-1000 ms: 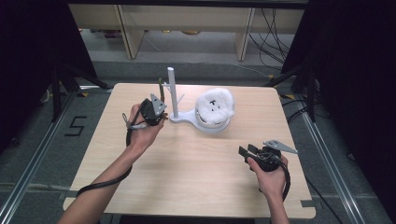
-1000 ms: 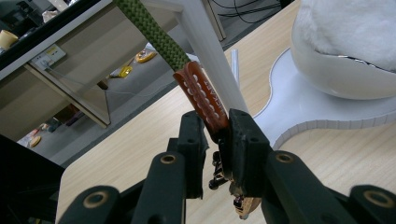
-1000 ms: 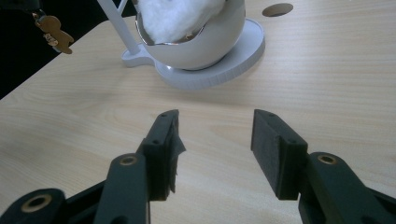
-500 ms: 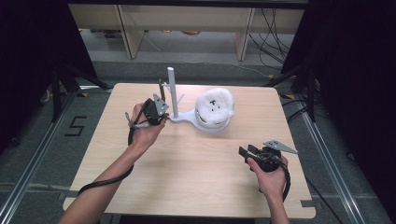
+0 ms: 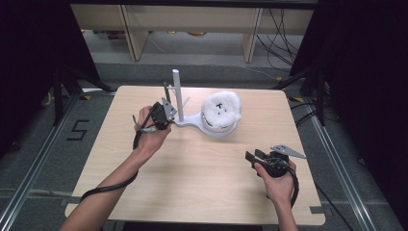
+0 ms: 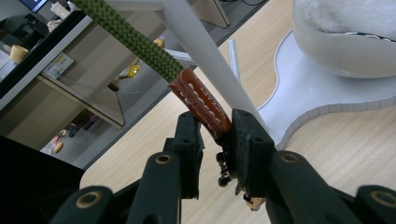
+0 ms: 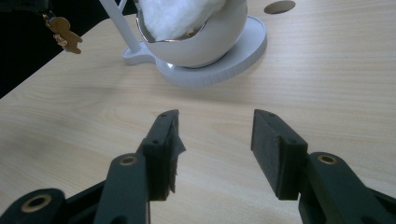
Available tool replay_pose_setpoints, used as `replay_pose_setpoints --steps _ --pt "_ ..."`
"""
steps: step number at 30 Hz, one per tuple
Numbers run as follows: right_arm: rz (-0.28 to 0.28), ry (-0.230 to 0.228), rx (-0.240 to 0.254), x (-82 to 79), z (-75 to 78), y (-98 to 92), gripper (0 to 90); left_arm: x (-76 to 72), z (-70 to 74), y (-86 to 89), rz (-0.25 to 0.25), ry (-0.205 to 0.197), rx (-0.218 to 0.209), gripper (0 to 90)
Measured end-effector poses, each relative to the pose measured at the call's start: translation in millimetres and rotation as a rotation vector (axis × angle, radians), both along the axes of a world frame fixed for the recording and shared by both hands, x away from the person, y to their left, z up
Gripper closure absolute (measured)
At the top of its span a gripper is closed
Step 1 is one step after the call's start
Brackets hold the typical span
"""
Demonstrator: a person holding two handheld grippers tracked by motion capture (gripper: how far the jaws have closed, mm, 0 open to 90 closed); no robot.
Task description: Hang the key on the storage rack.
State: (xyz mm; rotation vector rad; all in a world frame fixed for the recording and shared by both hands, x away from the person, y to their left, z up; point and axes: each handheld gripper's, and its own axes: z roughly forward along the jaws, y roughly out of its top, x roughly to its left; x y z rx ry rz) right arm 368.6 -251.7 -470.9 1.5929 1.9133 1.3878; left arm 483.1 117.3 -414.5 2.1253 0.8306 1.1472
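Between the left tool (image 6: 215, 140) jaws: a brown tag (image 6: 201, 105), its green cord (image 6: 135, 37).

Matt pale wood-grain table (image 5: 192, 183), smooth white plastic stand (image 5: 190, 120) with glossy white bowl (image 6: 345, 51), fluffy white plush (image 5: 221, 107) in it, woven olive-green cord (image 6: 135, 37), glossy brown perforated tab (image 6: 203, 105), matt black gripper pads (image 7: 163, 149)

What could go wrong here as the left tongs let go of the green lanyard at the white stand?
1. The left tongs have just been opening with the green woven lanyard's brown leather tab between them; if the strap isn't hooked, it may slip off the white plastic stand's post.
2. Pulling away could snag the lanyard and tip the stand with its fluffy white ball.
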Motion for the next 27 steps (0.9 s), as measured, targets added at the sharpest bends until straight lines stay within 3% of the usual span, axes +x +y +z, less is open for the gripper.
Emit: replay_pose_setpoints --steps 1,2,6,8,9,10,12,15,27 --pt "0.019 -0.042 -0.014 2.6 -1.7 -1.8 52.6 0.1 0.0 -0.1 -0.001 0.003 -0.001 71.8" --pt "0.010 -0.016 0.011 1.0 -0.6 0.2 52.7 0.6 -0.2 -0.3 -0.003 0.002 0.003 71.4" --pt "0.007 -0.021 0.017 0.9 -0.6 0.5 52.7 2.2 -1.7 -0.6 -0.008 0.011 0.000 70.1" --pt "0.021 -0.048 -0.018 2.9 -1.8 -2.4 52.7 3.4 -2.3 -1.0 -0.009 0.017 0.008 69.4" --pt "0.013 -0.043 -0.037 2.4 -1.2 -2.9 52.7 4.0 -2.0 -1.5 -0.014 0.016 0.012 69.3" --pt "0.010 -0.013 0.012 1.1 -1.2 0.2 52.7 4.0 -1.4 -1.6 -0.016 0.019 0.018 69.2" --pt "0.015 -0.028 0.009 1.8 -2.4 0.1 52.6 3.9 -1.3 -2.9 -0.007 0.019 0.014 69.4" --pt "0.016 -0.028 0.009 1.8 -2.5 0.1 52.6 2.7 0.0 -4.3 -0.006 0.020 0.044 69.4" --pt "0.013 -0.013 0.018 1.1 -2.1 1.9 52.6 -1.1 3.3 -4.8 -0.020 0.014 0.022 68.0"
